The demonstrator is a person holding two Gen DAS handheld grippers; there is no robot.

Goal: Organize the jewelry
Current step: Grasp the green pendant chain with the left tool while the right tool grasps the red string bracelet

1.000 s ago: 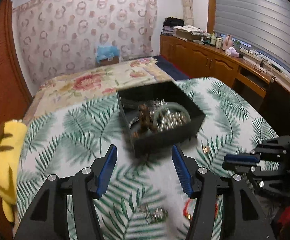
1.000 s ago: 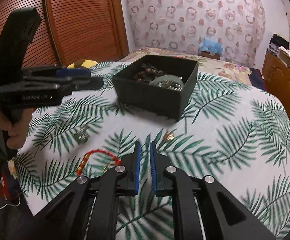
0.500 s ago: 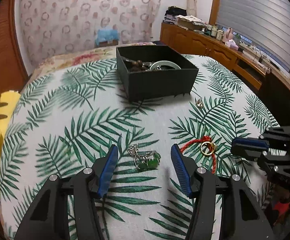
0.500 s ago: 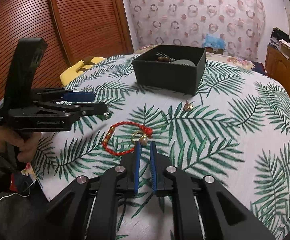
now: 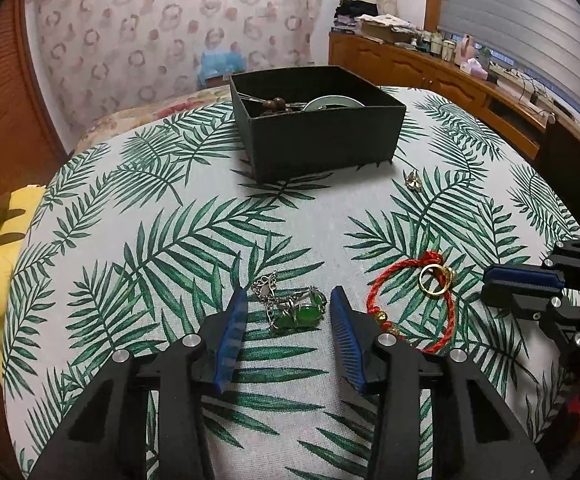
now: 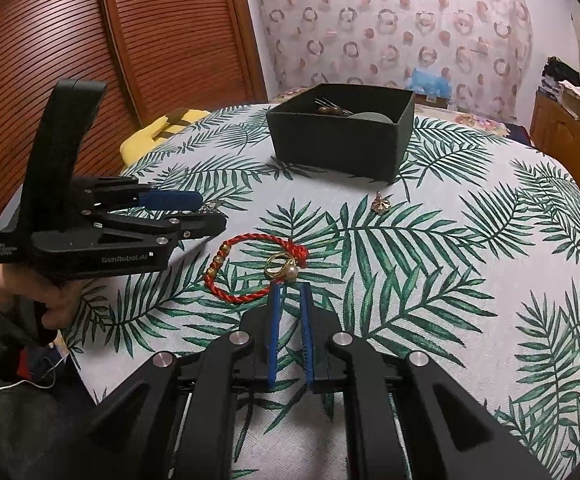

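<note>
Home bedroom: bed (image 5: 138,116), curtains (image 5: 178,24).

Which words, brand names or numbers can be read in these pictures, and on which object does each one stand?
"GenRobot.AI": white letters on the side of the left gripper, seen in the right wrist view.
Small white print, three short lines, on the rear corner of the same gripper body: too small to read.
Black box, tablecloth, jewelry: no text visible.
Left wrist view: no readable text.
</note>
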